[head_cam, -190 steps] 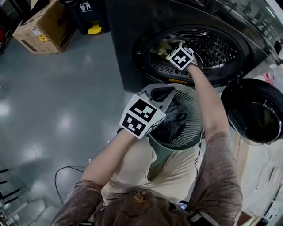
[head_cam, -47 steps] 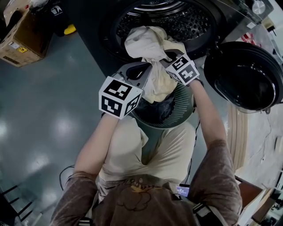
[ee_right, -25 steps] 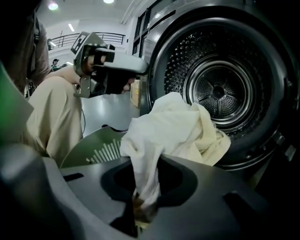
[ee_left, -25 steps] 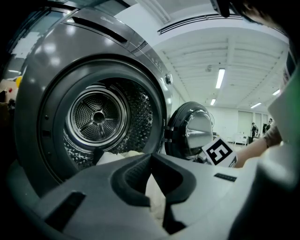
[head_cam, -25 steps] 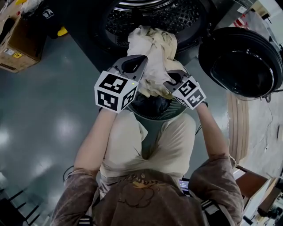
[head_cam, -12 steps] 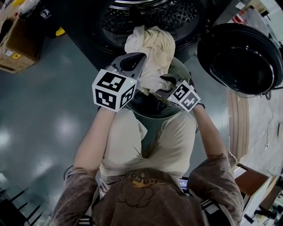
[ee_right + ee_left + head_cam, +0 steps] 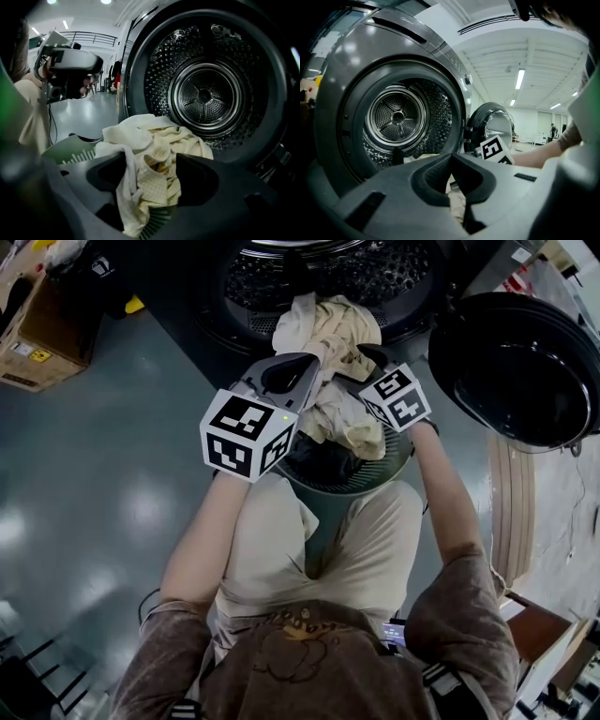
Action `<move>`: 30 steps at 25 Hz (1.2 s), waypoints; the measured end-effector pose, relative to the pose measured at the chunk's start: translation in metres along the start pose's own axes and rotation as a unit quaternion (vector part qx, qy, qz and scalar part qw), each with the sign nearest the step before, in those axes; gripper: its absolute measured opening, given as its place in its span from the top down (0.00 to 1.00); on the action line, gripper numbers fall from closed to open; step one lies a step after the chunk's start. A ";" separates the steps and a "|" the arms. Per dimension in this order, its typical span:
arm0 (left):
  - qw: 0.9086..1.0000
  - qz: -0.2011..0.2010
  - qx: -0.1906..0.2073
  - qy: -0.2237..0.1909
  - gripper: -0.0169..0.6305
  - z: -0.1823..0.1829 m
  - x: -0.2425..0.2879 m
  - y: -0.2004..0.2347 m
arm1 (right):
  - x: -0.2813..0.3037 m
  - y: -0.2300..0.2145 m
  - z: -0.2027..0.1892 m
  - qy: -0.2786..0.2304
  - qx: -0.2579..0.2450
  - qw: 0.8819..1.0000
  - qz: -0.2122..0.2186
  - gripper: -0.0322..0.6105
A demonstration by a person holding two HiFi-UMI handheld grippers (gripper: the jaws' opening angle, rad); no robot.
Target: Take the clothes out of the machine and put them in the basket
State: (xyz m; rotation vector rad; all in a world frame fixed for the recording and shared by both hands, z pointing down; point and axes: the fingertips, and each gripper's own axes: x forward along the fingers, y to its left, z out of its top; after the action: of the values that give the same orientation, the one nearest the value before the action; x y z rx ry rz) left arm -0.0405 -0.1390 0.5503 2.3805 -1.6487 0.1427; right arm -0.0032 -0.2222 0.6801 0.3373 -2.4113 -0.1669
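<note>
A cream garment (image 7: 330, 338) lies heaped over the far rim of the green slatted basket (image 7: 401, 457), just below the machine's drum (image 7: 319, 268). My right gripper (image 7: 364, 364) is open and its jaws have just been opening. The garment (image 7: 154, 140) lies loose between its pads, and one fold hangs over the left pad (image 7: 110, 176). My left gripper (image 7: 305, 362) hovers over the basket's left rim. Its fingertips (image 7: 451, 157) touch and nothing is pinched between them; cloth shows through the loop behind them. The drum (image 7: 206, 98) looks bare inside.
The round black door (image 7: 516, 371) hangs open at the right of the machine. Dark clothes (image 7: 328, 463) lie deeper in the basket. A cardboard box (image 7: 42, 329) stands on the grey floor at the far left. The person's knees are against the basket's near side.
My right gripper has moved from the basket's near right rim up toward the machine and its jaws have spread. The garment has slipped from its grip and settled over the basket. The left gripper stayed still.
</note>
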 end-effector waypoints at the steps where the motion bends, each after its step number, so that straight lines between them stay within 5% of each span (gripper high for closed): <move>1: 1.000 0.000 -0.001 0.000 0.96 0.000 0.000 0.000 | 0.005 -0.005 0.003 0.002 -0.008 1.000 -0.005 0.39; 7: 1.000 -0.003 -0.003 0.001 0.96 -0.001 0.000 0.001 | 0.039 -0.022 0.001 0.021 0.003 1.000 -0.002 0.39; 16: 1.000 -0.005 -0.007 0.003 0.96 -0.002 0.002 0.005 | 0.044 0.005 -0.016 0.024 0.007 1.000 0.017 0.78; 21: 1.000 -0.009 -0.009 0.005 0.96 -0.003 0.006 0.003 | 0.036 0.050 -0.056 0.063 0.002 0.995 0.081 0.82; 30: 1.000 -0.017 -0.016 0.002 0.96 -0.004 0.011 0.003 | 0.022 0.146 -0.109 0.132 -0.040 0.969 0.205 0.82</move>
State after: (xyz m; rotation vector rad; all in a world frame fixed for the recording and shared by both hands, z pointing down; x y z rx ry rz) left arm -0.0392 -0.1496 0.5567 2.3819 -1.5963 0.1144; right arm 0.0231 -0.0922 0.8062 -0.1699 -2.1471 -0.0293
